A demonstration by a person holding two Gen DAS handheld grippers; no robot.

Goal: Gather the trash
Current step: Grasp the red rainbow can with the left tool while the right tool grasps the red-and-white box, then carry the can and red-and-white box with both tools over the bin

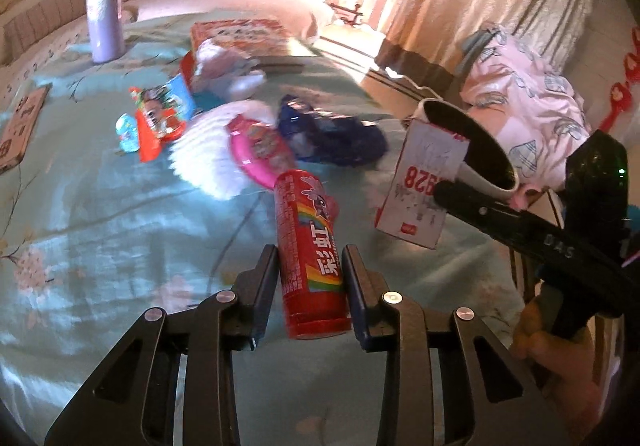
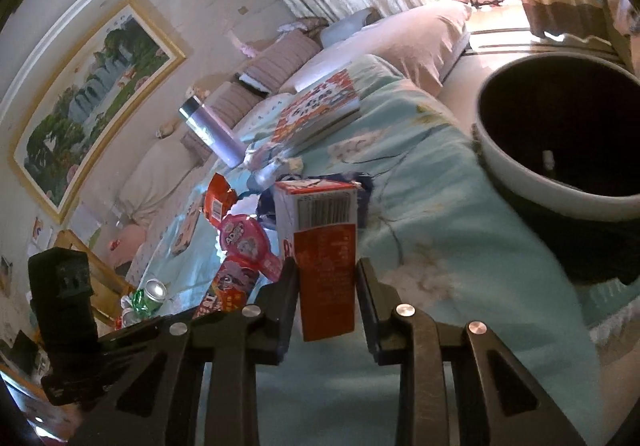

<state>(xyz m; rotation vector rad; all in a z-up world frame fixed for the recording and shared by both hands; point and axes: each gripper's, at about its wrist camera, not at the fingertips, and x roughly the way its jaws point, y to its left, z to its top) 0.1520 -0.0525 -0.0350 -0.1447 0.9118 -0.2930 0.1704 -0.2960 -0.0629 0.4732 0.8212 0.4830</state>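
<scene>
Left tool (image 1: 310, 278) clamps red tube (image 1: 310, 258); right tool (image 2: 326, 286) clamps carton (image 2: 326, 246).

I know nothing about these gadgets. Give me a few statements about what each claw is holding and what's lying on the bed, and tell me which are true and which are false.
1. The left gripper has a red tube between its fingers. True.
2. The right gripper is empty. False: it grips a small carton, white above and orange below.
3. The purple flask stands upright on the bed. True.
4. The bin is full to the rim. False: its inside looks dark and mostly empty.
5. A pink round pack lies beyond the red tube. True.
</scene>
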